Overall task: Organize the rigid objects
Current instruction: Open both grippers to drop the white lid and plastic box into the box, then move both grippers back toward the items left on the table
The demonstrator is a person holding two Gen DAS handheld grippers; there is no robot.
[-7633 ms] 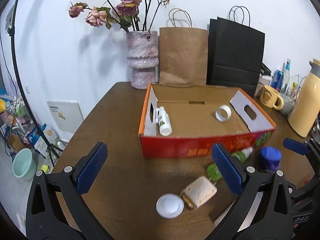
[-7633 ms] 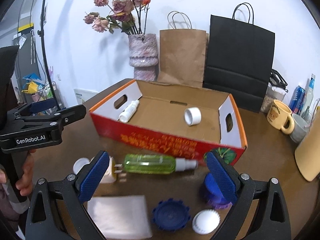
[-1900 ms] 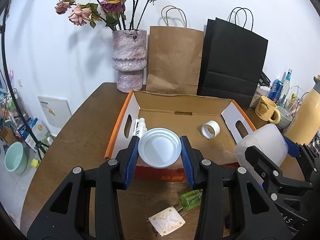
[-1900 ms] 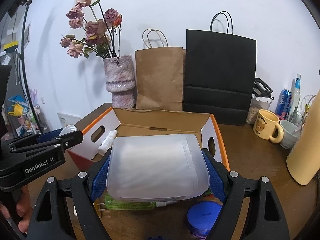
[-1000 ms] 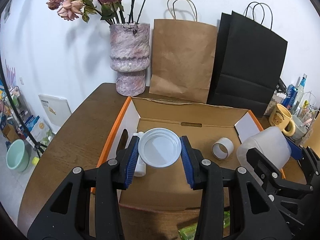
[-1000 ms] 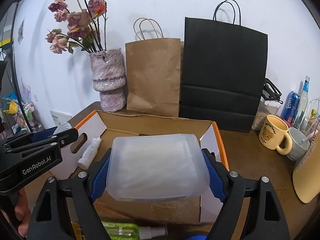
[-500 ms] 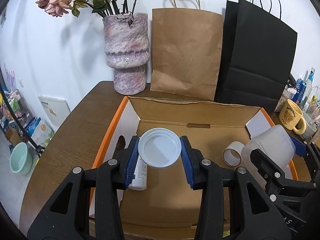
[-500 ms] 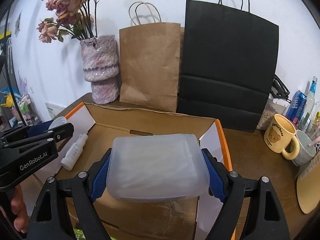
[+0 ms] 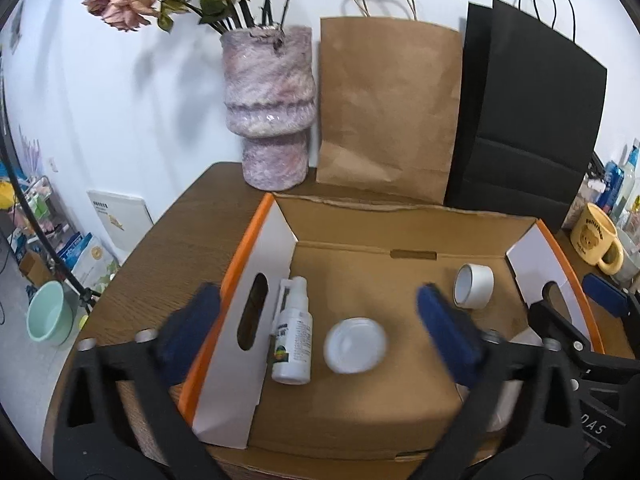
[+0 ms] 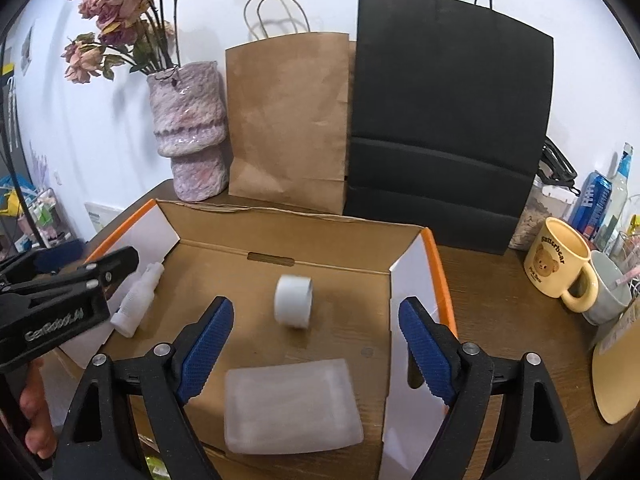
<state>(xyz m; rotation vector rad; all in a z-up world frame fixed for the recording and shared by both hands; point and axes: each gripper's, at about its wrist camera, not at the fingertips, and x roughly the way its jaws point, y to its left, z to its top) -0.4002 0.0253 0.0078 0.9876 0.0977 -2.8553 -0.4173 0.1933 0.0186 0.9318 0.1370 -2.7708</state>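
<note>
An open cardboard box [image 9: 400, 232] with an orange rim lies under both grippers. My left gripper [image 9: 316, 304] is opening, its blue pads blurred and far apart. A white round lid [image 9: 356, 345] lies loose on the box floor below them, next to a white spray bottle [image 9: 292, 340]. A white tape roll [image 9: 474, 286] sits further right. My right gripper [image 10: 316, 312] is also opening, nothing pressed between its pads. Below it, a translucent white container [image 10: 292, 406] lies flat on the floor of the box [image 10: 280, 236], nearer than the tape roll [image 10: 294, 306].
Behind the box stand a pink vase [image 9: 272, 112], a brown paper bag [image 9: 388, 108] and a black paper bag [image 9: 532, 120]. A yellow mug [image 10: 560, 264], a grey cup and cans crowd the table's right side. A person's hand [image 10: 32, 412] holds the left gripper.
The left jaws sprang apart and the lid now lies on the box floor. The right jaws let go of the translucent container, which now rests in the box.
</note>
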